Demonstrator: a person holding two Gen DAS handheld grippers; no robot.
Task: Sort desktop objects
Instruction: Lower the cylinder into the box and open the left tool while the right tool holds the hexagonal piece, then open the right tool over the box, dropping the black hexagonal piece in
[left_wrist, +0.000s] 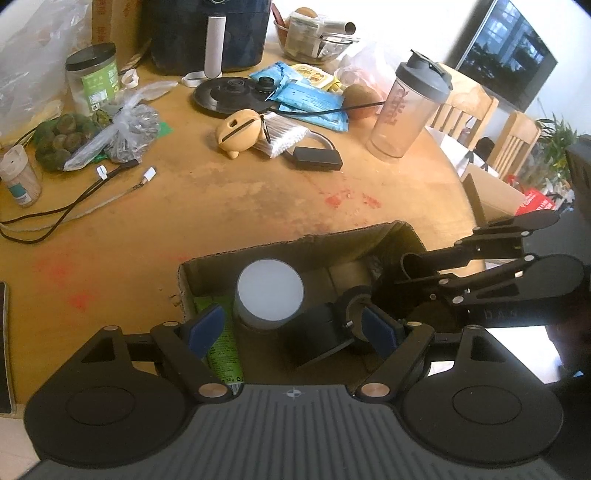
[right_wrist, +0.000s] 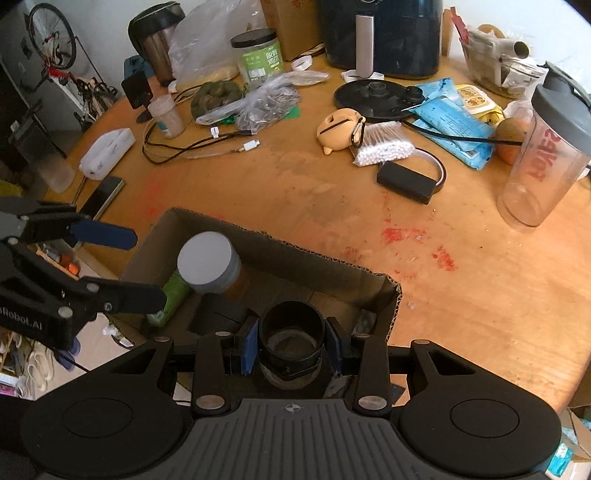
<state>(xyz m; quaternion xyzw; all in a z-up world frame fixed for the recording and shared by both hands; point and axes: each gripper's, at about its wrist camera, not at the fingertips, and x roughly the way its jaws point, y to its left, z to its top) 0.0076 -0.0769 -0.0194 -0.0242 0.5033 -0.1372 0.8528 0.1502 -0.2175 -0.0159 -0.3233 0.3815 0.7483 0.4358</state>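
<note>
An open cardboard box (left_wrist: 295, 245) (right_wrist: 332, 273) stands at the near edge of the round wooden table. Inside are a jar with a white lid (left_wrist: 269, 290) (right_wrist: 207, 262), a green tube (left_wrist: 221, 350) (right_wrist: 173, 291) and a black block (left_wrist: 317, 332). My left gripper (left_wrist: 295, 326) is open over the box, empty. My right gripper (right_wrist: 291, 345) is shut on a black cylindrical cup (right_wrist: 291, 332) and holds it over the box's right end; it also shows in the left wrist view (left_wrist: 417, 273).
Loose things lie on the table (right_wrist: 295, 192): shaker bottle (right_wrist: 543, 147), black case (right_wrist: 404, 182), cotton swabs (right_wrist: 382, 146), tan earbud case (right_wrist: 338, 129), blue packets (right_wrist: 454, 118), cables (right_wrist: 192, 147), green-label jar (right_wrist: 260, 55), air fryer (right_wrist: 380, 33), phone (right_wrist: 103, 194).
</note>
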